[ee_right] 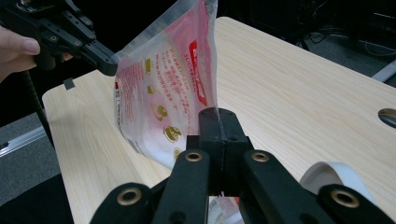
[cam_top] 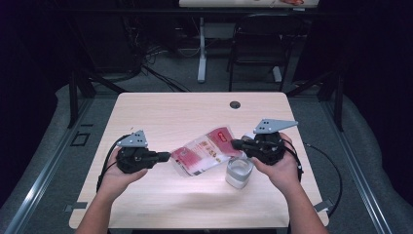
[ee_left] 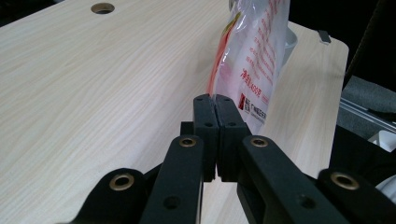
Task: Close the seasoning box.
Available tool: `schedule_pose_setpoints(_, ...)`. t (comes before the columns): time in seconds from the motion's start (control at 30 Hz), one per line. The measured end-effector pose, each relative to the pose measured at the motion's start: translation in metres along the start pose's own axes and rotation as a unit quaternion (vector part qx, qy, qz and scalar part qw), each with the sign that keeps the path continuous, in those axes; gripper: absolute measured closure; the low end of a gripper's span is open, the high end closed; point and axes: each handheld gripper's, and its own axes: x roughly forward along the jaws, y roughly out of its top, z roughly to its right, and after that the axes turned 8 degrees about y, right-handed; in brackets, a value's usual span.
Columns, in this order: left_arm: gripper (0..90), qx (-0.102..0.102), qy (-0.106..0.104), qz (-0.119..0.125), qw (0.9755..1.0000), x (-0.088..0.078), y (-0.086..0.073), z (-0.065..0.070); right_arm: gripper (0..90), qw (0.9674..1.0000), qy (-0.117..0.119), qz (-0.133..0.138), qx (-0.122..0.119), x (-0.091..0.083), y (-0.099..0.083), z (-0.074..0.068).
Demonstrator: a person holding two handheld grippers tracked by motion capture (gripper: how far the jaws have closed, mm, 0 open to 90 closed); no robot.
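Observation:
A red and white plastic pouch [cam_top: 207, 150] hangs above the pale wooden table [cam_top: 195, 117], stretched between both grippers. My left gripper [cam_top: 168, 156] is shut on its lower left corner. In the left gripper view the closed jaws [ee_left: 215, 100] pinch the edge of the pouch [ee_left: 252, 56]. My right gripper [cam_top: 235, 144] is shut on the upper right corner. The right gripper view has its jaws [ee_right: 218, 114] clamped on the pouch [ee_right: 163, 93], with the left gripper [ee_right: 105, 63] at the far corner. A clear cup [cam_top: 238, 173] stands on the table under the right hand.
A cable hole [cam_top: 235, 104] sits near the table's far edge. Beyond the table stand a black chair [cam_top: 260, 39] and a white desk leg [cam_top: 201, 48]. The white rim of the cup [ee_right: 334, 175] lies close beside the right jaws.

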Motion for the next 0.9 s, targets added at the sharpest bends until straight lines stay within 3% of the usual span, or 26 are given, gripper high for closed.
schedule_pose_setpoints(0.5, 88.4, -0.006, -0.001, -0.005, 1.0000, 0.008, -0.008, 0.002, 90.0, 0.9999, 0.008, -0.006, -0.013, -0.001, 0.011, -0.005)
schedule_pose_setpoints(0.9, 86.8, 0.003, 0.005, -0.014, 0.9999, 0.008, -0.011, 0.004, 90.0, 0.9996, 0.020, 0.006, -0.018, -0.002, 0.019, -0.009)
